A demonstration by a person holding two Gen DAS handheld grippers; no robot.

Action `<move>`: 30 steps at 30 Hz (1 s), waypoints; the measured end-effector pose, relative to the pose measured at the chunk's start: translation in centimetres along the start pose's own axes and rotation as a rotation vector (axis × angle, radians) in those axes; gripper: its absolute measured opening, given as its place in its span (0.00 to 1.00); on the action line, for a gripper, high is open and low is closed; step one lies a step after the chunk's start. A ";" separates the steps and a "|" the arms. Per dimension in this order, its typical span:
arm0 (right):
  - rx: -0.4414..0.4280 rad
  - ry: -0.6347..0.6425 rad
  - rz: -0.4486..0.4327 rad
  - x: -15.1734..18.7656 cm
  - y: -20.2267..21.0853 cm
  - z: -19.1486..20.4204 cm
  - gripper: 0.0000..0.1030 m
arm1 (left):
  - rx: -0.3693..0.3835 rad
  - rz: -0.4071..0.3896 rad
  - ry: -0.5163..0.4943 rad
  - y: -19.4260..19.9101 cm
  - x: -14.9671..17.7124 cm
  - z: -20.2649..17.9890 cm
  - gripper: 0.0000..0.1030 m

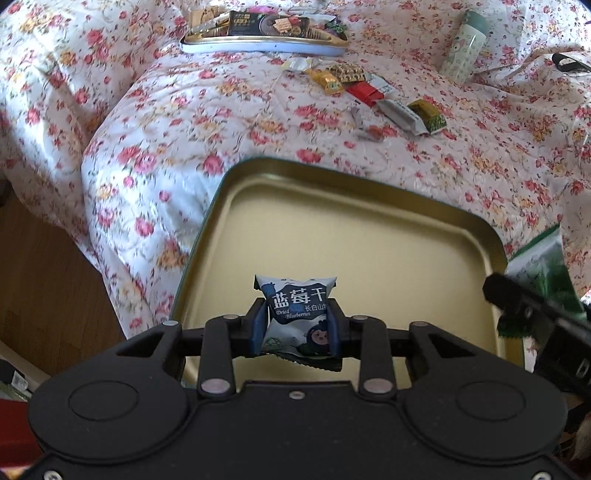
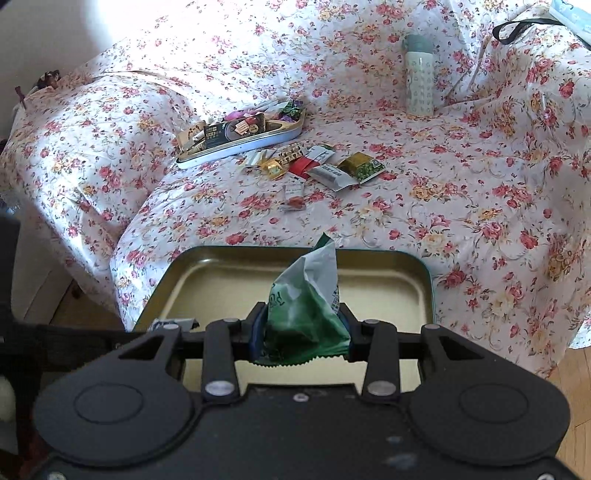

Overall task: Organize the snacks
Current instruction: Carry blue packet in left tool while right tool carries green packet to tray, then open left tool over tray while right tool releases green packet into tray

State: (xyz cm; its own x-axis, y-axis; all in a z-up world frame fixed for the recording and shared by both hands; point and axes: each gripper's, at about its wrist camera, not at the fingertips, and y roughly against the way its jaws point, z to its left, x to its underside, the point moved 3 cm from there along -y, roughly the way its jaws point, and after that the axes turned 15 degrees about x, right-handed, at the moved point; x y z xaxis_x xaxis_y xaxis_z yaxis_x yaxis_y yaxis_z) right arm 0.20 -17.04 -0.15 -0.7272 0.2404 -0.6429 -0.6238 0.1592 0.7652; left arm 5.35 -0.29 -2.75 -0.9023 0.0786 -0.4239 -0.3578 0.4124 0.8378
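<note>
My left gripper (image 1: 297, 325) is shut on a blue-and-white dried blueberry packet (image 1: 297, 314), held above a gold-lined tin tray (image 1: 369, 236) near the bed's front edge. My right gripper (image 2: 303, 326) is shut on a green-and-white snack packet (image 2: 310, 295), above the same tin tray (image 2: 384, 291). In the left wrist view the right gripper and its green packet (image 1: 539, 266) show at the right edge. Several loose snacks (image 2: 325, 164) lie on the flowered sheet further back. A second tin (image 2: 240, 142) holds more snacks.
A pale green patterned bottle (image 2: 419, 81) stands upright at the back right of the bed. A black strap (image 2: 524, 27) lies at the far right. Wooden floor (image 1: 48, 280) shows left of the bed, and a white wall at the upper left.
</note>
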 end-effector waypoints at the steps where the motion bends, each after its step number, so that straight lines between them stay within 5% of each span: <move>1: 0.002 -0.003 0.001 0.0 0.0 0.0 0.40 | -0.001 0.005 -0.001 0.0 0.3 0.0 0.40; 30: 0.007 0.033 0.024 0.9 0.4 0.1 0.40 | -0.050 -0.023 -0.017 0.7 0.9 -0.1 0.45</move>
State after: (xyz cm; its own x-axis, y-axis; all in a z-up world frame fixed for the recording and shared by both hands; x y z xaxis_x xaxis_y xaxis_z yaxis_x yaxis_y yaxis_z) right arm -0.68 -16.70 -0.41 -0.7511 0.2130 -0.6248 -0.6040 0.1602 0.7807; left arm 4.32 -0.06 -2.52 -0.8894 0.0852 -0.4492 -0.3906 0.3688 0.8434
